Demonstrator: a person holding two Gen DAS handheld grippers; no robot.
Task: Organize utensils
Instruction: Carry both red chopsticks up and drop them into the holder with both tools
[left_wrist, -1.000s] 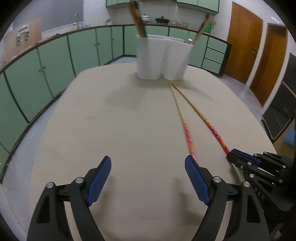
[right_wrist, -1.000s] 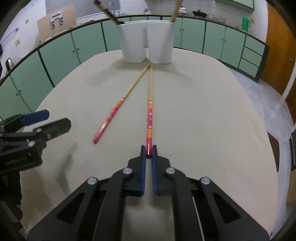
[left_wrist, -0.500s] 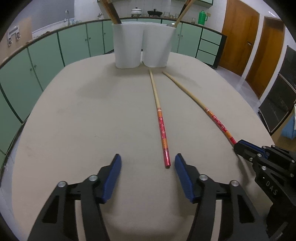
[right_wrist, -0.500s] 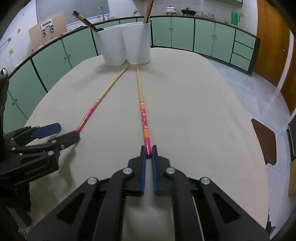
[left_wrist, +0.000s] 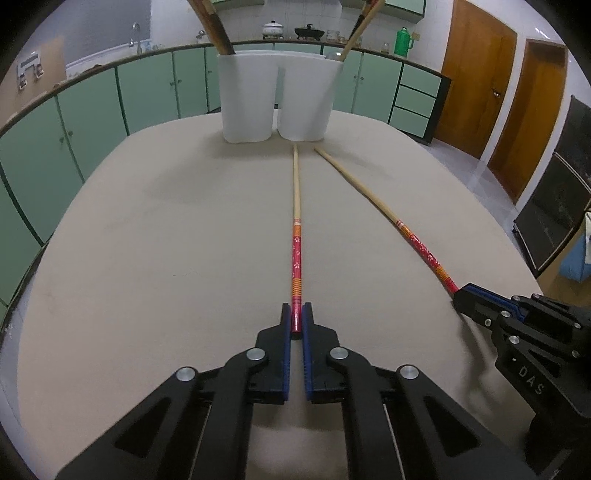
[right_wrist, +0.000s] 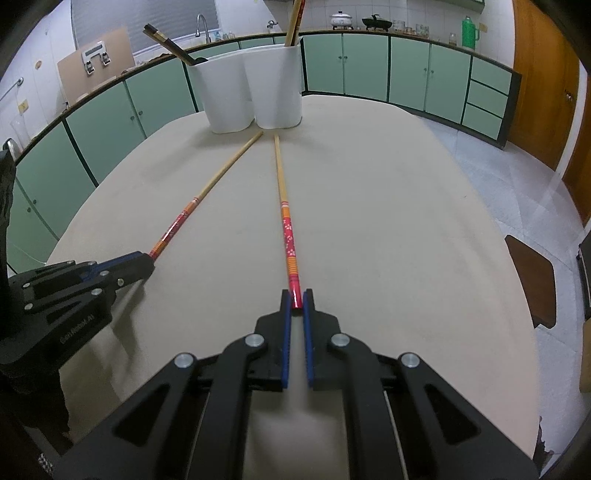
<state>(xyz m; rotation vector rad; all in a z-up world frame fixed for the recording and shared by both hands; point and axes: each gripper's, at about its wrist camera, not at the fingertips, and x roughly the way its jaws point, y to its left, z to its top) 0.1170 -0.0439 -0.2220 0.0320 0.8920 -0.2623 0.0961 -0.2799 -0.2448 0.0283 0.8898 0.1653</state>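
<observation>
The left hand-held gripper (left_wrist: 296, 319) is closed on the red end of one chopstick (left_wrist: 296, 221), and the right hand-held gripper (right_wrist: 296, 300) is clamped on the red end of the other chopstick (right_wrist: 283, 206). Both chopsticks lie flat on the beige desk (left_wrist: 166, 240), their bare tips near the white utensil holder (left_wrist: 273, 96), which stands at the far edge with utensils upright inside.

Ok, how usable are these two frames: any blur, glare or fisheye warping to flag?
Left wrist view: sharp, no motion blur; the green cabinets bow strongly, corners vignette black, soft shadow beside the right tool. Right wrist view: equally sharp; the table edge curves, a faint pale streak crosses the floor at right, and the left tool casts a diffuse shadow.
</observation>
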